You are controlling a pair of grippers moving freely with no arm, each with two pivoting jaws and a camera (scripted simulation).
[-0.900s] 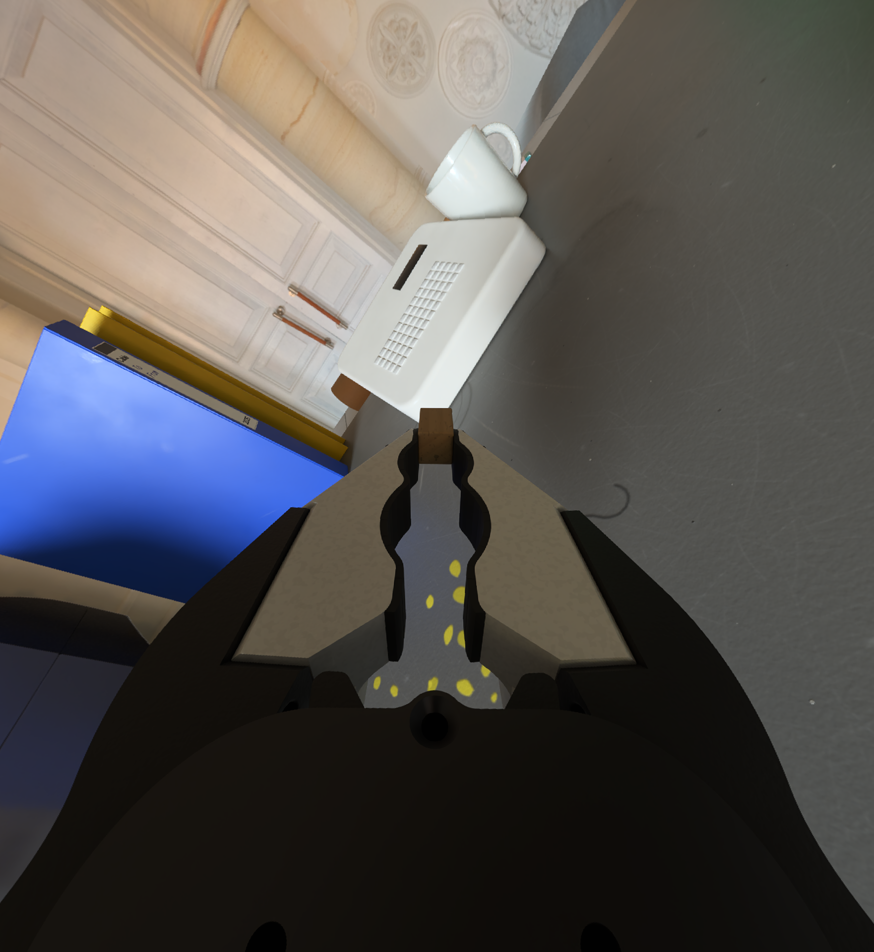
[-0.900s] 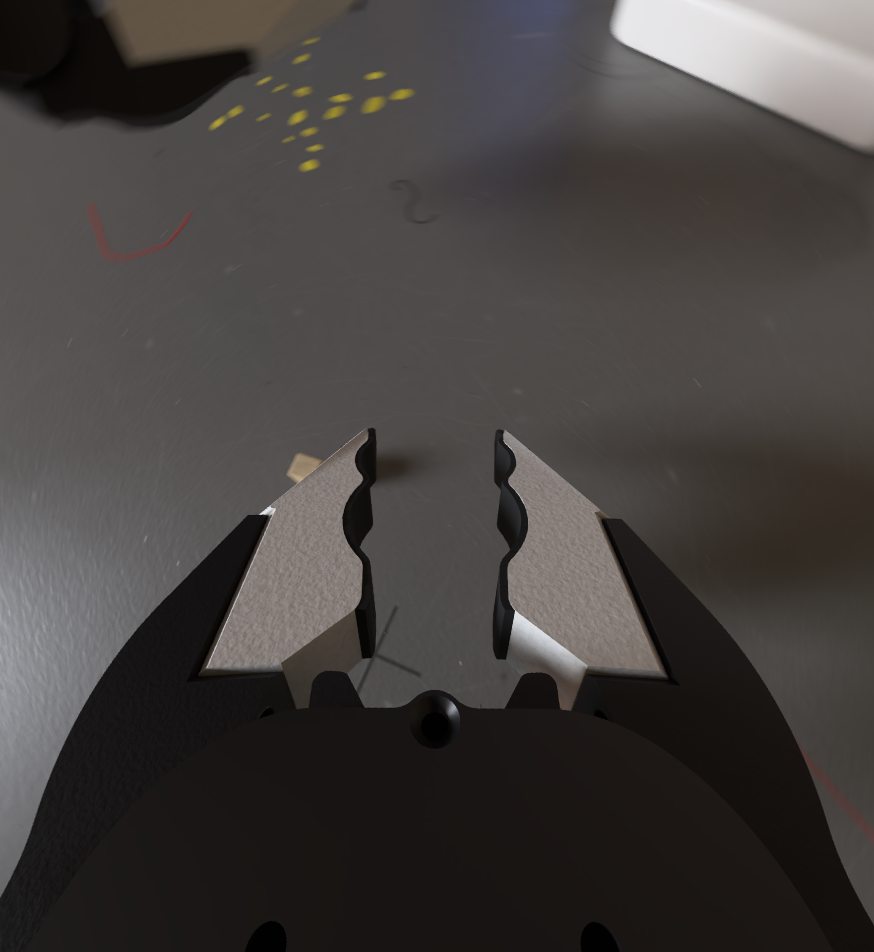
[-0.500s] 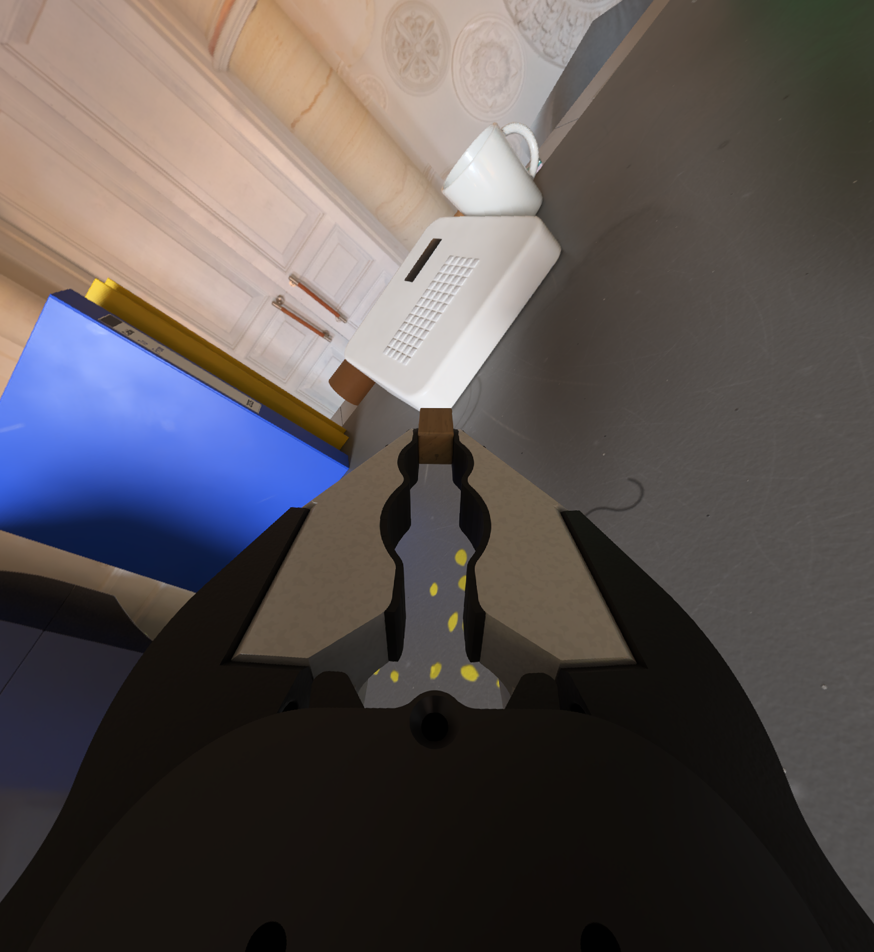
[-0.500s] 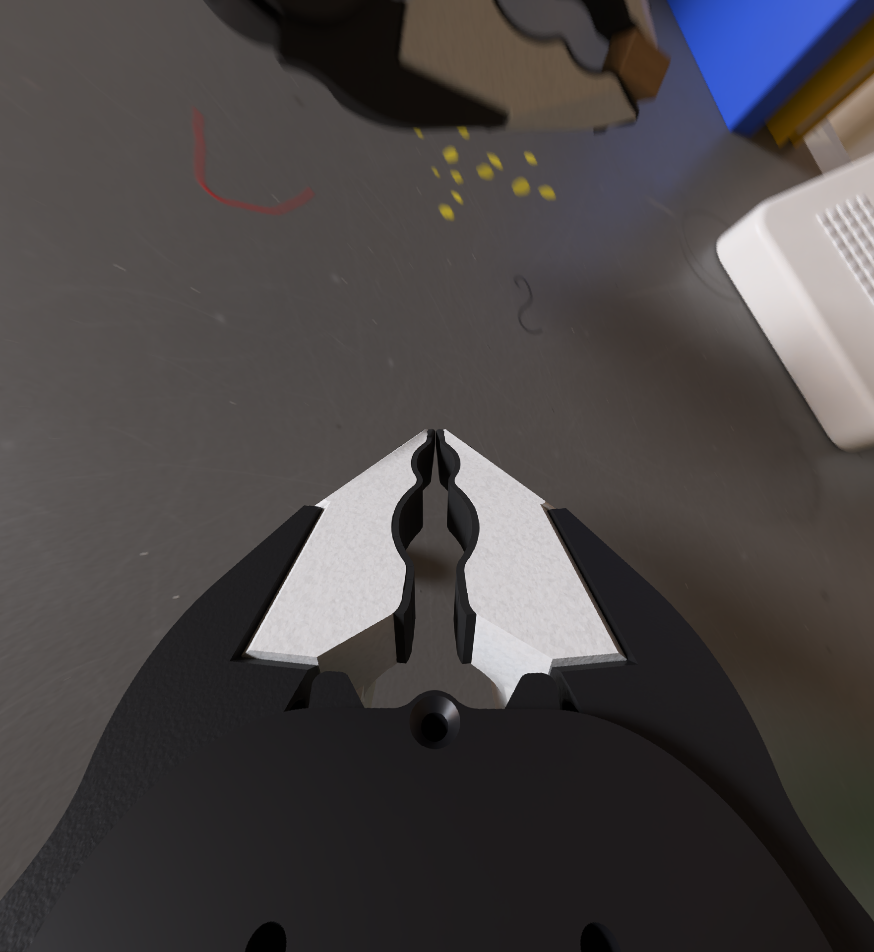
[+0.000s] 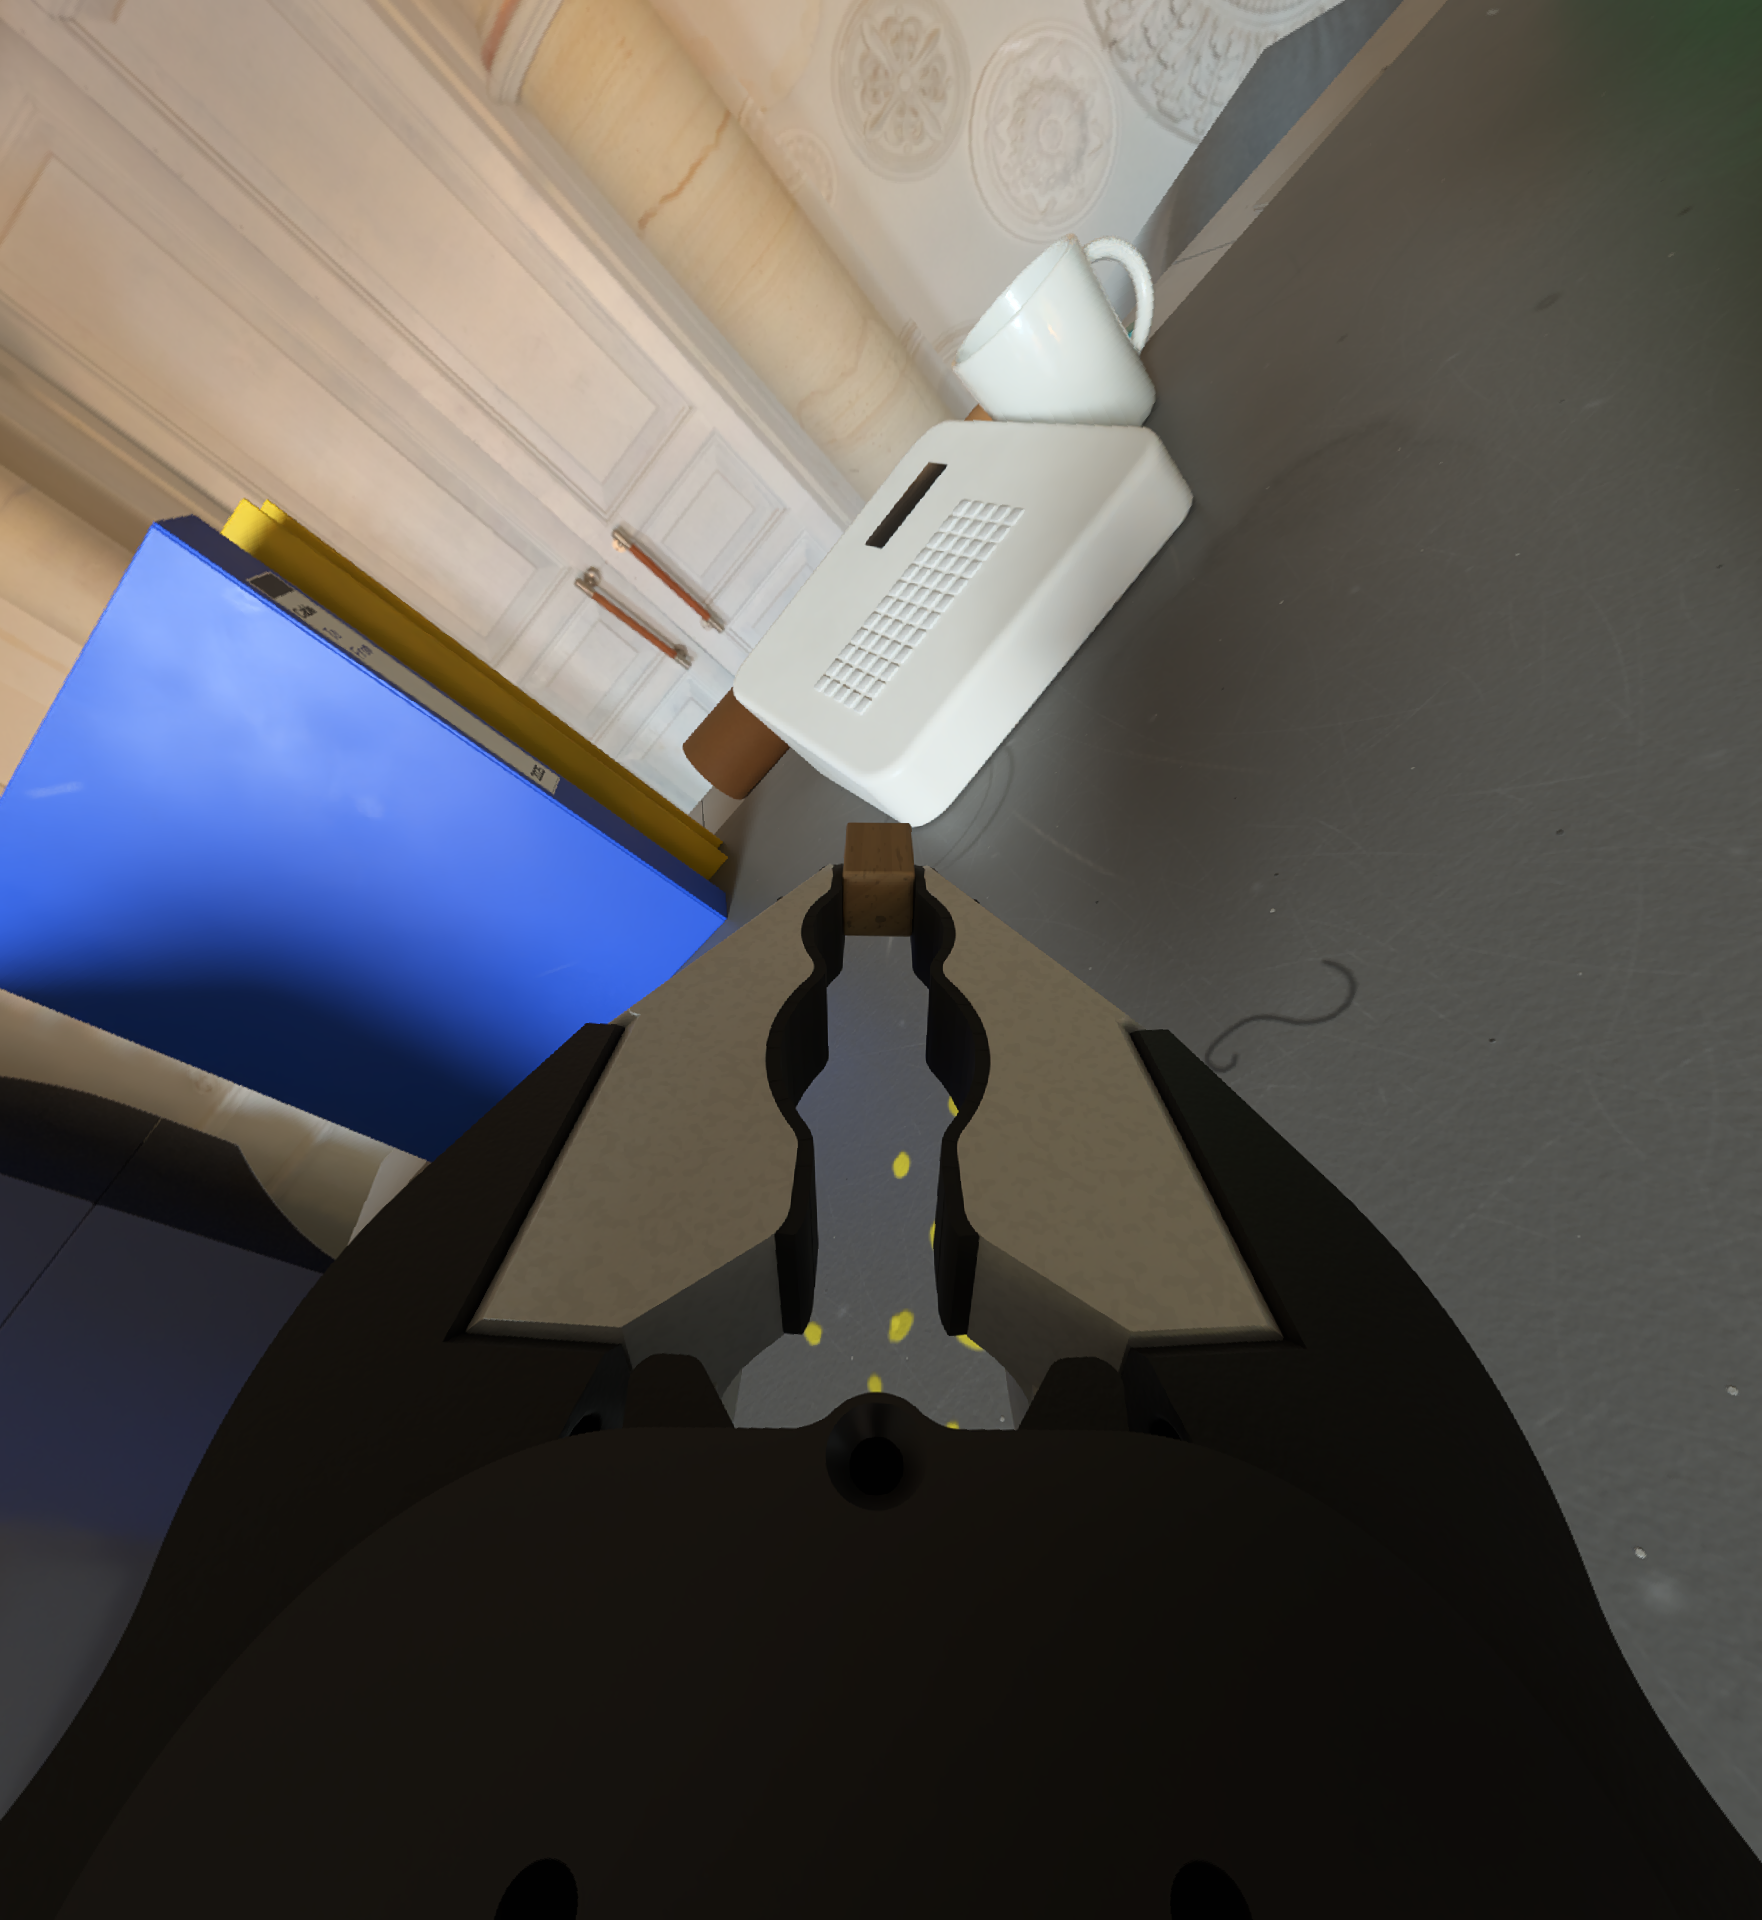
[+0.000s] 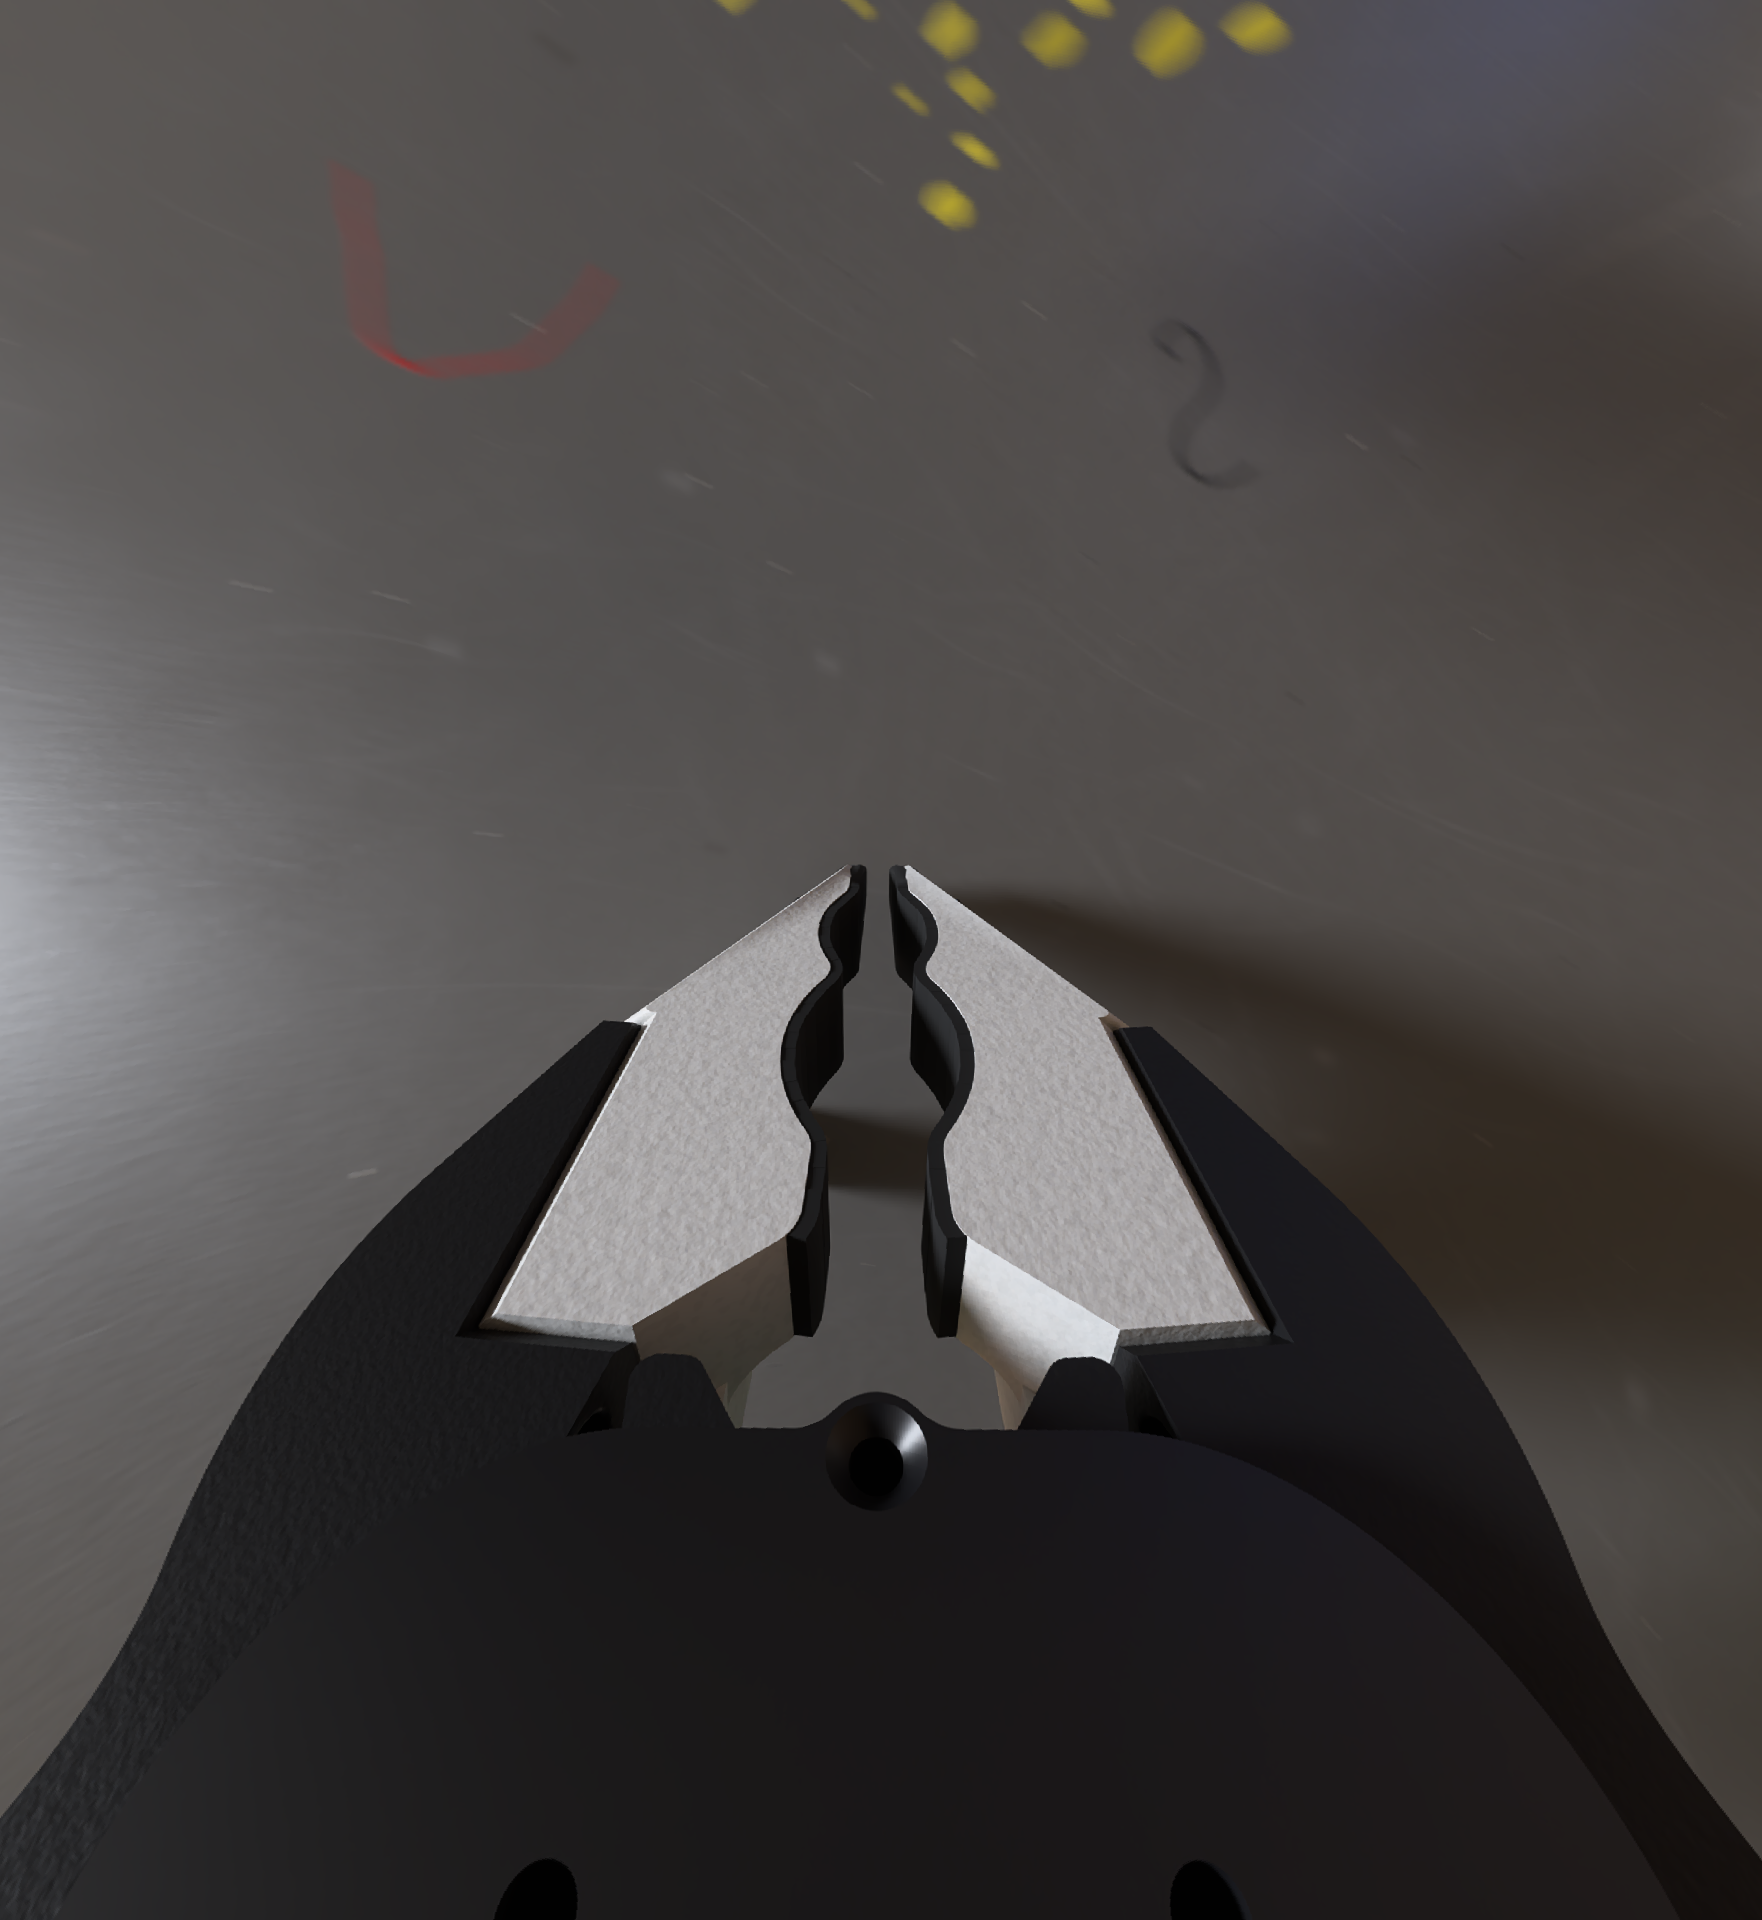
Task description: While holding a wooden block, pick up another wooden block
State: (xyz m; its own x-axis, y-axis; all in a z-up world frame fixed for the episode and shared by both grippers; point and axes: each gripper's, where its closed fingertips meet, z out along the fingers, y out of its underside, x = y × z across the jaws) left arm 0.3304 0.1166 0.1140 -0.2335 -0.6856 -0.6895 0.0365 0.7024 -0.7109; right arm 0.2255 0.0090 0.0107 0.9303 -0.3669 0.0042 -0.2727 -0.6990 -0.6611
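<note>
While the left tool (image 5: 878, 896) is clamped on a small wooden block (image 5: 878, 881), pinching it at the very tips, the right tool (image 6: 877, 885) has its fingers drawn almost together with nothing visible between them. The second block does not appear in either view, so its place cannot be stated.

Handling, as a judgement: the held block looks light, rigid and square-edged, with flat faces suited to a pinch across two opposite sides. It sits far forward in the grip, part of it standing proud of the tips, so little surface is engaged and a knock or twist could work it loose. Another block of this kind should be taken across parallel faces, seated deeper between the pads.

Pose: the left tool is rolled hard to one side, so the grey worktop (image 5: 1479, 935) runs up the right of its view, and it appears to hang clear of the surface. Ahead of it lie a white box (image 5: 970, 634) with a grille, a white cup (image 5: 1053, 343) beyond that, and a blue folder (image 5: 285, 810) to its left. The right tool points low along the bare worktop, towards a red mark (image 6: 420, 312), a dark squiggle (image 6: 1204, 416) and yellow specks (image 6: 960, 104).

Finding: one block secured; the second pickup is not achieved, and the right tool must open before any grasp.
</note>
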